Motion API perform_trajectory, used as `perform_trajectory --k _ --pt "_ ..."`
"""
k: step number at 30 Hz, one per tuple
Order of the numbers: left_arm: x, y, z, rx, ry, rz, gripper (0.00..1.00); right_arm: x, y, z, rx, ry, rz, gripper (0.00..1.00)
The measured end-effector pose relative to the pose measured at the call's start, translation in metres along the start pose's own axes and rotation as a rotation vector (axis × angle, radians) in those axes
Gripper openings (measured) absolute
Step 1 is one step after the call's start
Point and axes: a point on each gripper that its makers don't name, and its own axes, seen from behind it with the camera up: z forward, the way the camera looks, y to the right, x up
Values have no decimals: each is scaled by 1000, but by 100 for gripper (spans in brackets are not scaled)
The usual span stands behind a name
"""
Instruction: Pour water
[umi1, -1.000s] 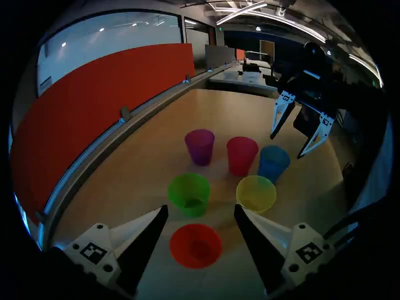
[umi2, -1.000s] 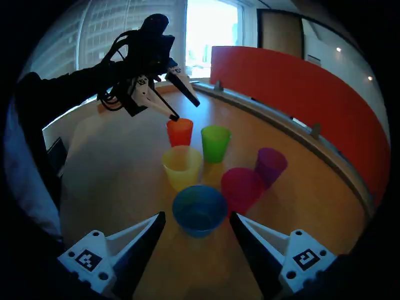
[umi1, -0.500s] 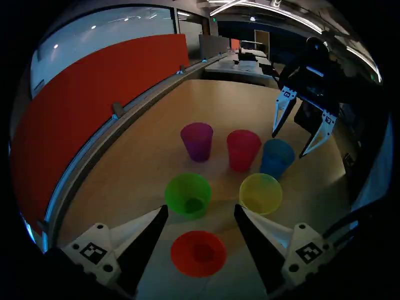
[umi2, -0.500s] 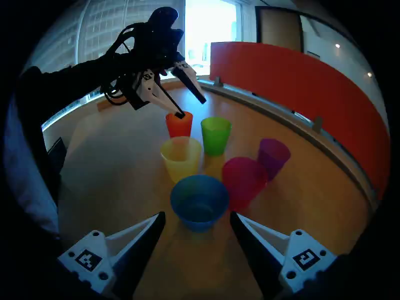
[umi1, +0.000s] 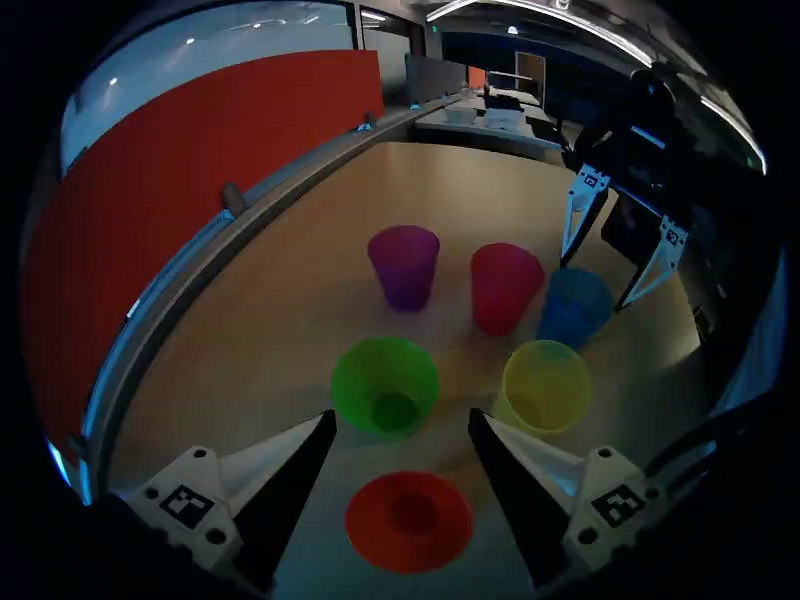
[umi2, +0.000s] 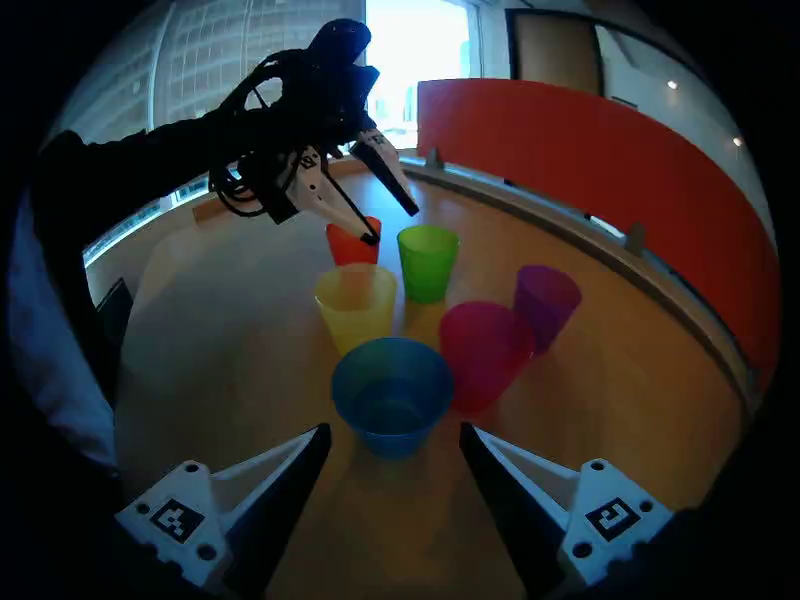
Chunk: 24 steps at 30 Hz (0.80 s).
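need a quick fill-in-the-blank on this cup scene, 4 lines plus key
1. The cup nearest the left gripper is ____.
2. The cup nearest the right gripper is ____.
3. The table holds ____ cups.
4. Both grippers' jaws stand ____.
Missing words: orange; blue; six; open.
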Motion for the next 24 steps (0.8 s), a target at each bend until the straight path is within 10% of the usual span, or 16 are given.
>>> perform_trajectory --k 24 --pt "-4 -7 31 -6 -13 -29 99 -4 2 5 13 -7 11 100"
